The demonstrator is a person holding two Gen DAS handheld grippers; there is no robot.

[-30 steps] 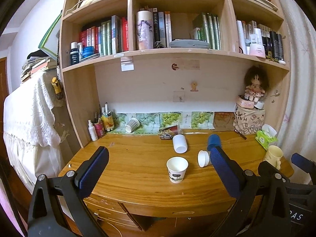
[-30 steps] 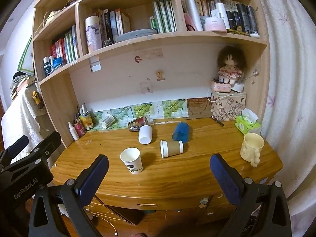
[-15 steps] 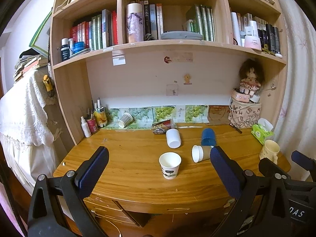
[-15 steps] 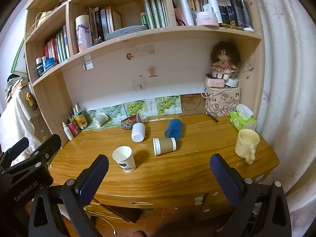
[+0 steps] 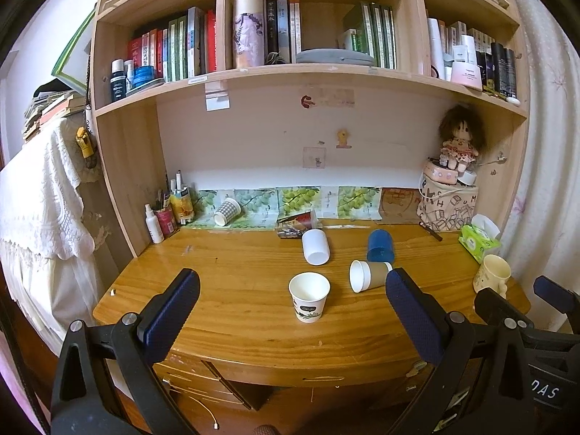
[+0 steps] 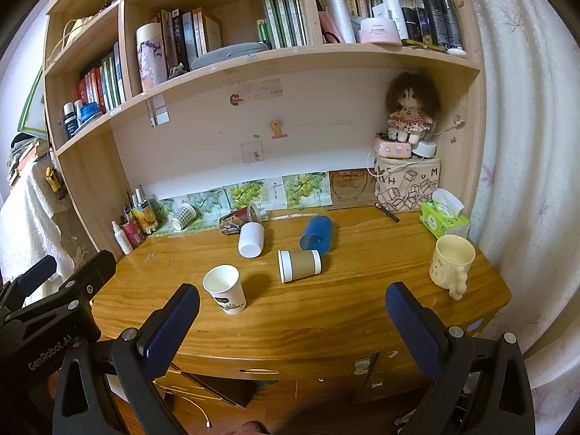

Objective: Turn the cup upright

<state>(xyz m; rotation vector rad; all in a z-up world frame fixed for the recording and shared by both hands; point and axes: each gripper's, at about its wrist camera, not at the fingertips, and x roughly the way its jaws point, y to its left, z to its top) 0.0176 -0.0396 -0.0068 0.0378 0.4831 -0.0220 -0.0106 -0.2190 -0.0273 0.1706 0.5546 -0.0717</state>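
A white paper cup (image 5: 309, 296) (image 6: 224, 289) stands upright near the desk's front. Behind it lie three cups on their sides: a brown-sleeved cup (image 5: 368, 274) (image 6: 299, 265), a white cup (image 5: 315, 246) (image 6: 251, 239) and a blue cup (image 5: 379, 245) (image 6: 316, 234). My left gripper (image 5: 290, 311) is open and empty, held in front of the desk edge. My right gripper (image 6: 291, 320) is open and empty, also short of the desk. Each gripper shows at the edge of the other's view.
A yellow mug (image 6: 451, 264) stands at the desk's right front. A checked cup (image 6: 183, 215) and a dark printed cup (image 6: 241, 217) lie at the back. Bottles and pens (image 6: 134, 223) stand back left; a tissue pack (image 6: 444, 217) and a box with a doll (image 6: 407, 181) back right. Shelves hang above.
Both grippers have drawn back from the desk, so the cups look smaller and more of the desk front shows. The cups have not moved.
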